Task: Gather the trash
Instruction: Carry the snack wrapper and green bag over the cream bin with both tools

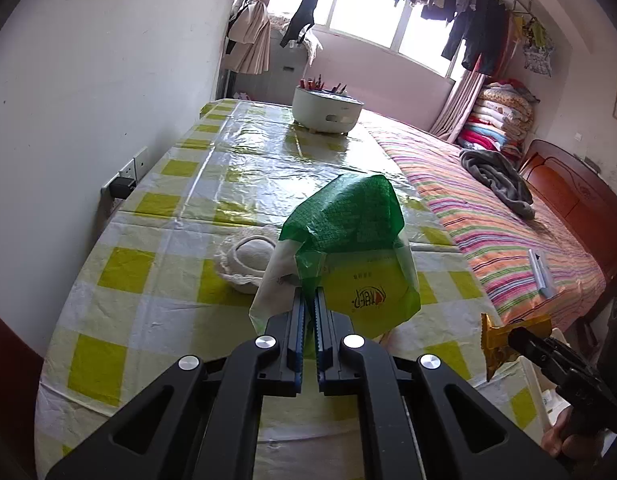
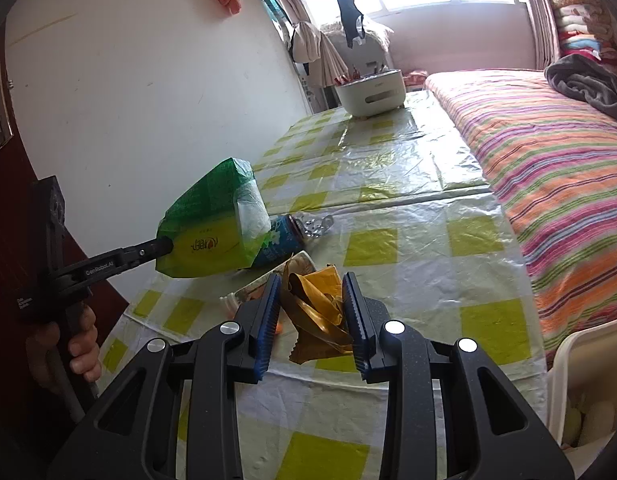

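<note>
The left gripper [image 1: 309,300] is clamped on a thin corner of the green tissue pack [image 1: 348,240], lifted above the tabletop [image 1: 156,216]; it looks light, soft and slippery. The right gripper [image 2: 311,312] pinches a crumpled gold wrapper [image 2: 314,316], stiff and crinkly.

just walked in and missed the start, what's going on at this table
A person is clearing trash off the checked table, with a gripper in each hand. The left gripper has its jaws shut on a green plastic bag, held up off the table. The right gripper grips a crumpled gold wrapper. A blue bottle and other scraps are on the table.
</note>
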